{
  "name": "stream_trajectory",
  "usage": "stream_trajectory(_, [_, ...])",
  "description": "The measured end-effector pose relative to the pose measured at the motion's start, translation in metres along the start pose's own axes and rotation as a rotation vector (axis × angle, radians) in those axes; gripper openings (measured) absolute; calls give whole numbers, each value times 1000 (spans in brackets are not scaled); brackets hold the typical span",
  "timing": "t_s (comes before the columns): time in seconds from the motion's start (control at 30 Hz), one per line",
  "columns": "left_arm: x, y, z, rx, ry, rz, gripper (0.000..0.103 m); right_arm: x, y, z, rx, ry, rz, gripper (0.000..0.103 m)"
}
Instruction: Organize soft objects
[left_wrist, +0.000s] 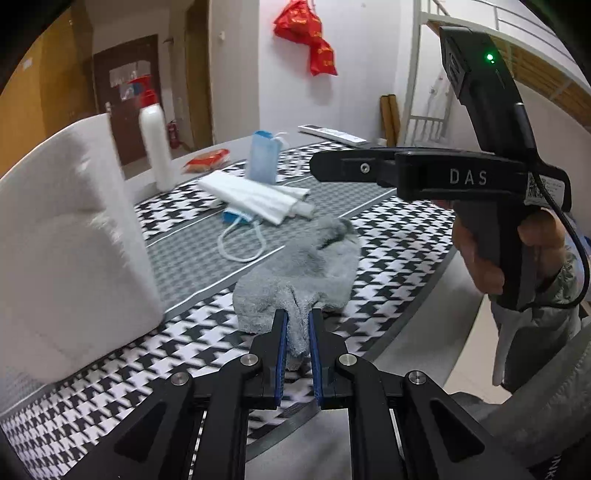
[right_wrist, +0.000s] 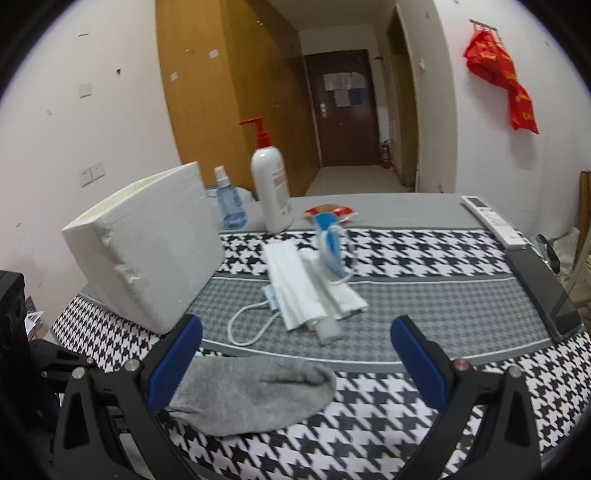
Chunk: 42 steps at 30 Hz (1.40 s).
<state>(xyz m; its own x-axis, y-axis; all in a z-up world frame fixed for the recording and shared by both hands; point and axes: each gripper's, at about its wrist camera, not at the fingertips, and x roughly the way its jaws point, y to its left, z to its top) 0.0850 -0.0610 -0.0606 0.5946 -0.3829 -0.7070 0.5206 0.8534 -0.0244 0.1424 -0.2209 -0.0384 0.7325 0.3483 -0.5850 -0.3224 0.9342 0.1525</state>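
A fluffy grey sock (left_wrist: 303, 273) lies on the houndstooth cloth, with one bunched end raised. My left gripper (left_wrist: 297, 314) is shut on that bunched end, its blue pads pinching the fabric. In the right wrist view the sock (right_wrist: 258, 395) lies flat near the front edge, partly behind the left finger (right_wrist: 173, 365). My right gripper (right_wrist: 295, 325) stands open with nothing between its fingers, above and beyond the sock. It also shows side-on, held by a hand, in the left wrist view (left_wrist: 321, 166). White folded masks (right_wrist: 299, 291) and a blue mask (right_wrist: 328, 243) lie further back.
A white foam box (right_wrist: 147, 243) stands at the left. Behind it are a spray bottle (right_wrist: 229, 203) and a red-capped pump bottle (right_wrist: 271, 188). A red packet (right_wrist: 328, 212) lies at the back; a remote (right_wrist: 491, 218) and a dark phone (right_wrist: 543, 291) lie along the right edge.
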Motion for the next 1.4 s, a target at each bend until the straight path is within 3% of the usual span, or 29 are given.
stream_trajectory(0.13, [0,9,-2,-4,2,12,14,15,4,5,-11,25,10,103])
stream_trajectory(0.2, [0,13,-3,-5,-4,6,22,25,6,8,-27,43,17,100])
stream_trajectory(0.27, [-1,17,-3,-9,-12,3,48,33,6,11,-37,63,19,90])
stream_trajectory(0.47, [3,31,-2,-51,-24,-11,62,59,11,20,-70,129,33,71])
stream_trajectory(0.67, [15,34,3,-60,-6,-27,63,83,12,18,-95,196,57,50])
stream_trajectory(0.87, [23,34,6,-61,2,-47,63,92,9,18,-94,225,41,46])
stream_trajectory(0.97, [25,35,7,-69,7,-47,63,96,8,18,-94,243,39,29])
stream_trajectory(1.07, [25,35,7,-70,8,-45,63,101,7,15,-90,266,23,22])
stream_trajectory(1.4, [21,37,5,-82,3,-35,63,106,2,17,-61,286,24,22])
